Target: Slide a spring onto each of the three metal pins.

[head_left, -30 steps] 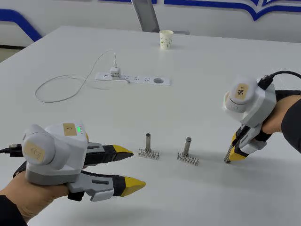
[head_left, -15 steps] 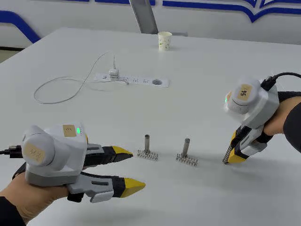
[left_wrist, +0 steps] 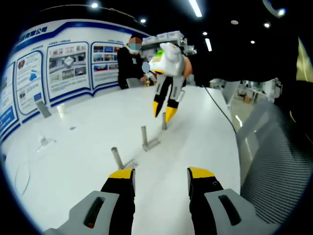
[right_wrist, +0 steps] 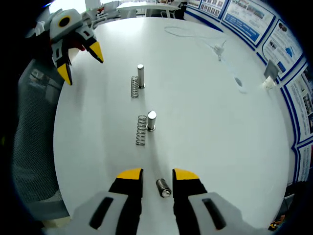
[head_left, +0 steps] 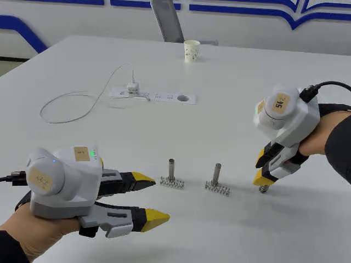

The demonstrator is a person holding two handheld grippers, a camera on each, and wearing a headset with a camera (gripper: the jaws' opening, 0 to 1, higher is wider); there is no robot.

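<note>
Head view, left gripper [head_left: 159,198]: at 7 o'clock, jaws wide apart and empty, tips aimed toward 3 o'clock.
Head view, right gripper [head_left: 258,173]: at 4 o'clock, jaws parted and pointing down, gripping nothing, just above the right pin [head_left: 264,189].
Head view, right pin: a short coiled stub on the bench [head_left: 247,98], too small here to read further.
Head view, left pin [head_left: 171,169] and middle pin [head_left: 216,173]: upright and bare, below frame centre. The left spring [head_left: 173,182] and middle spring [head_left: 218,188] lie flat, each against its pin's foot.
Head view, background: power strip [head_left: 159,96] with cable [head_left: 66,112] toward 11 o'clock, paper cup [head_left: 191,50] at 12.
Left gripper view, own jaws [left_wrist: 161,174]: wide, nothing between them. The left pin [left_wrist: 117,157] stands just ahead at 11 o'clock, the middle pin [left_wrist: 144,137] beyond, and the right gripper [left_wrist: 163,111] hangs over the right pin [left_wrist: 164,121] at 12.
Right gripper view, own jaws [right_wrist: 156,174]: narrowly parted on either side of the right pin [right_wrist: 167,193], with the right spring [right_wrist: 160,183] coiled around it and neither jaw clearly touching it.
Right gripper view, ahead: middle pin [right_wrist: 151,120], then left pin [right_wrist: 141,76], toward 12, each with its spring lying beside it.
Progress: by the look of it one pin is sprung. Two springs remain to be lifted and slid on.
</note>
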